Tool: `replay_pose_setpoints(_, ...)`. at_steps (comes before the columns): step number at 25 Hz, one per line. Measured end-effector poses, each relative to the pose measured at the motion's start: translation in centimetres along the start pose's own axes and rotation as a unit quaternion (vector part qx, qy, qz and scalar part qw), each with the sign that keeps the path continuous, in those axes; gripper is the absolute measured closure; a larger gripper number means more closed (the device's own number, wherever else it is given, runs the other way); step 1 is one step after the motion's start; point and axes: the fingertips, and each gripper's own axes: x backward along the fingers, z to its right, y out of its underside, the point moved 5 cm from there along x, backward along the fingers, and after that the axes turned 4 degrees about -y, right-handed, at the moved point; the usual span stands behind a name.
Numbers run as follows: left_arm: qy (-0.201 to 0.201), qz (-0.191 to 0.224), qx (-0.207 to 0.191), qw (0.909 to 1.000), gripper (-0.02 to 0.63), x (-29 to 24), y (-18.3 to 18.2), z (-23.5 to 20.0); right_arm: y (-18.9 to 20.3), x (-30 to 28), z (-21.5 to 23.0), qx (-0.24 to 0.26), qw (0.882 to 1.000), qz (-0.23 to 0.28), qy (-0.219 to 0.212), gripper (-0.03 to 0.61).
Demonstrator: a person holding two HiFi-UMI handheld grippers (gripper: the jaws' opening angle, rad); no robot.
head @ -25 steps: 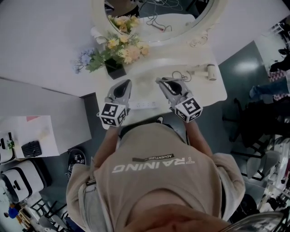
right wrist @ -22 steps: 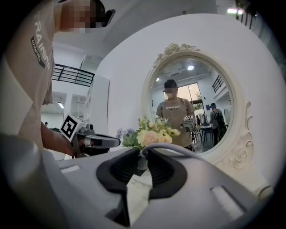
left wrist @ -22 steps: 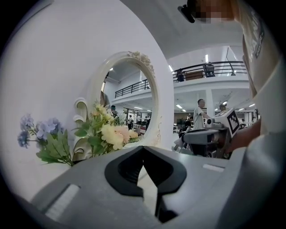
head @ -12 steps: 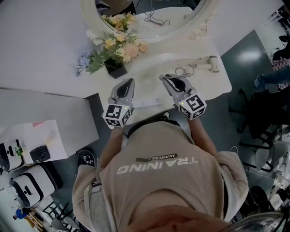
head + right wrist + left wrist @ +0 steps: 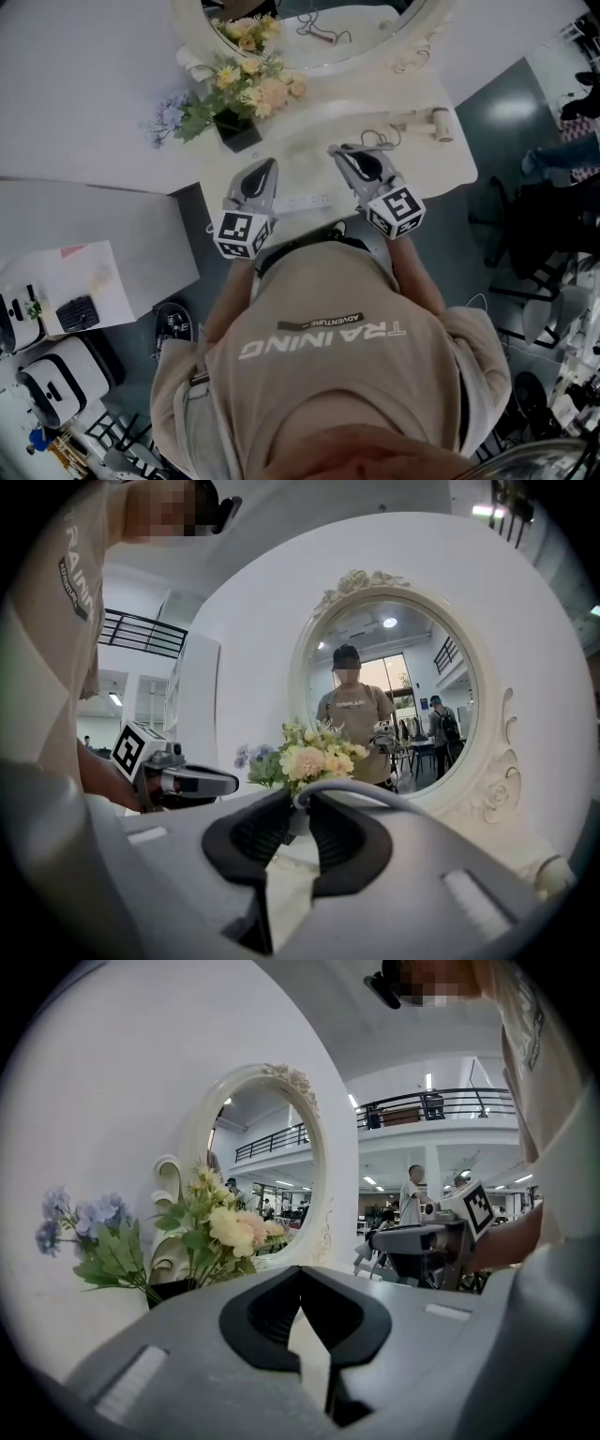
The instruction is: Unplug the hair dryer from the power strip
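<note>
The white power strip [image 5: 302,202] lies along the front edge of the vanity table [image 5: 441,173], between my two grippers. The hair dryer [image 5: 428,123] rests at the table's right end, and its grey cable [image 5: 375,142] loops toward my right gripper [image 5: 339,153]. In the right gripper view that gripper [image 5: 298,808] is shut on the pale plug [image 5: 298,821], and the cable [image 5: 375,791] arcs away to the right from its tips. It hovers beyond the strip, apart from it. My left gripper [image 5: 265,171] hangs level beside it, jaws together with nothing between them.
A bunch of yellow and blue flowers [image 5: 234,94] in a dark pot stands at the table's back left, in front of the oval white-framed mirror [image 5: 319,37]. A lower white surface [image 5: 84,216] adjoins on the left. Chairs and people stand off to the right.
Both grippers keep their places over the table. Only the head view has shifted slightly.
</note>
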Motion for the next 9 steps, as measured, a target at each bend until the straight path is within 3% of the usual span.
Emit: replay_pose_setpoints(9,0.008,-0.003,-0.001,1.0000,0.607,0.2,0.4,-1.0,0.4,-0.8,-0.3,-0.001,1.000,-0.003,0.005,0.509)
